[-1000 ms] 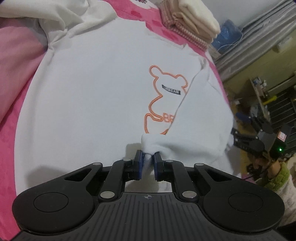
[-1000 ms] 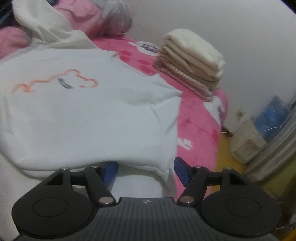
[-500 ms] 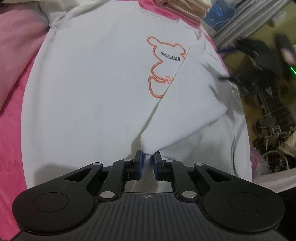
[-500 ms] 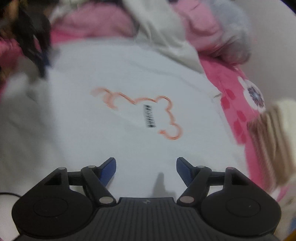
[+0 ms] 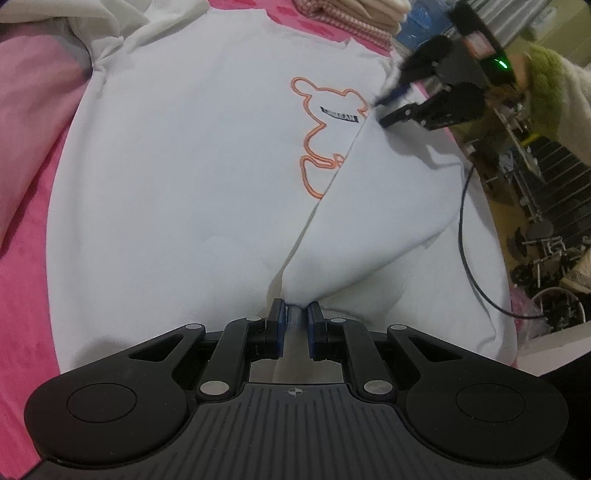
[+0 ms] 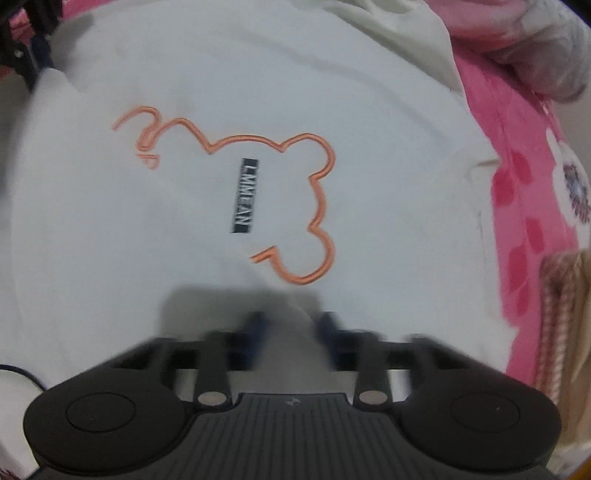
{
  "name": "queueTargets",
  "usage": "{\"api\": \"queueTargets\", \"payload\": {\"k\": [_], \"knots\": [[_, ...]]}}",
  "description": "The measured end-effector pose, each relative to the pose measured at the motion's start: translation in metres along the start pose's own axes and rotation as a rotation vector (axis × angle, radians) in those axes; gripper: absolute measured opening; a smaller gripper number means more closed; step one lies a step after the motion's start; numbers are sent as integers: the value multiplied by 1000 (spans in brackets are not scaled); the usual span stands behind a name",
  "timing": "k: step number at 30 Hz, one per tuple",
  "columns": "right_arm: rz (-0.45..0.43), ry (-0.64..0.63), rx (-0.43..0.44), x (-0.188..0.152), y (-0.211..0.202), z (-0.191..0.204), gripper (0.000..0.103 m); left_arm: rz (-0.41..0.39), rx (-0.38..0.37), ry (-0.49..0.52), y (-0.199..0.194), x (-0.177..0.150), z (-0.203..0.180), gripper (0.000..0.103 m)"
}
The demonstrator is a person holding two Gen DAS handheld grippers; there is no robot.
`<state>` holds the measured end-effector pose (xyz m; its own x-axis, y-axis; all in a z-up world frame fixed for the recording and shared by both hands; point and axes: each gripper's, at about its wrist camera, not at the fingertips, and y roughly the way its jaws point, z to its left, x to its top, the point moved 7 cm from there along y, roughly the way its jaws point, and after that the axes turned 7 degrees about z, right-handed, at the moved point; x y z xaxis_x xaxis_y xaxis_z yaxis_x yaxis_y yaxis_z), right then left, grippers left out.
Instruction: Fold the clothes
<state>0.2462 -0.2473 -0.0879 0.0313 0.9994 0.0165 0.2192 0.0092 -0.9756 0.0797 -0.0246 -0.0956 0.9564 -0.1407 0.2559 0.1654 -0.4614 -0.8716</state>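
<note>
A white sweatshirt (image 5: 184, 166) with an orange bear outline (image 5: 321, 122) lies flat on the pink bed. Its sleeve (image 5: 369, 221) is folded diagonally across the chest. My left gripper (image 5: 295, 314) is shut on the sleeve's cuff near the hem. My right gripper (image 5: 386, 109) sits at the upper end of the sleeve fold, beside the bear's ear. In the right wrist view the right gripper (image 6: 293, 321) is blurred, its jaws apart over a ridge of the sweatshirt (image 6: 332, 92) just below the bear outline (image 6: 295, 206).
A stack of folded clothes (image 5: 354, 14) sits at the far corner of the pink bedspread (image 5: 22, 240). A cream garment (image 5: 92, 22) lies bunched past the collar. A black cable (image 5: 465, 240) hangs over the bed's right edge; floor clutter (image 5: 546, 240) lies beyond. A person's fuzzy sleeve (image 5: 546, 74) holds the right gripper.
The left gripper pulled the cuff down toward the hem, straightening the sleeve. The right gripper swung from the bed's edge to the sleeve's top, and its jaws narrowed.
</note>
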Motion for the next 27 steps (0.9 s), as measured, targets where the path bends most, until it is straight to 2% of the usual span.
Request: {"api": "queueTargets", "payload": {"k": [1,2,6,11,14,17,19,21,22,23,25,27], "knots": [[-13,41,-14,-6,-3,-6,2,-7,0,-1,-2,3,2,10],[-27,83,-28,-12,-6,-12,0,-18,1,-2,-6,9,4,9],[-81,248,-84,-38,-18,-38,0,-63,39,18,-24,46,17,6],[-148,455,-154,-71,-33,-69,0,-149,169,96,-47,132,37,3],[-189,579,-197,-92,-43,-88,0,-221,242,141,-48,185,48,3],[-182,696,-212,-110,-27,-105,0,-286,321,115,-35,222,66,4],[-173,767,-225,-119,-15,-106,2,-298,358,54,-23,231,80,4],[-172,814,-253,-123,-10,-103,6,-302,332,-20,-19,227,88,5],[-175,824,-282,-124,-11,-102,18,-308,315,-28,-20,221,88,7],[-178,834,-310,-125,-11,-102,35,-310,308,-18,-21,214,85,15],[-209,856,-355,-130,-22,-100,48,-304,308,11,-25,200,77,22],[-258,865,-388,-129,-37,-97,49,-292,297,29,-29,186,65,25]]}}
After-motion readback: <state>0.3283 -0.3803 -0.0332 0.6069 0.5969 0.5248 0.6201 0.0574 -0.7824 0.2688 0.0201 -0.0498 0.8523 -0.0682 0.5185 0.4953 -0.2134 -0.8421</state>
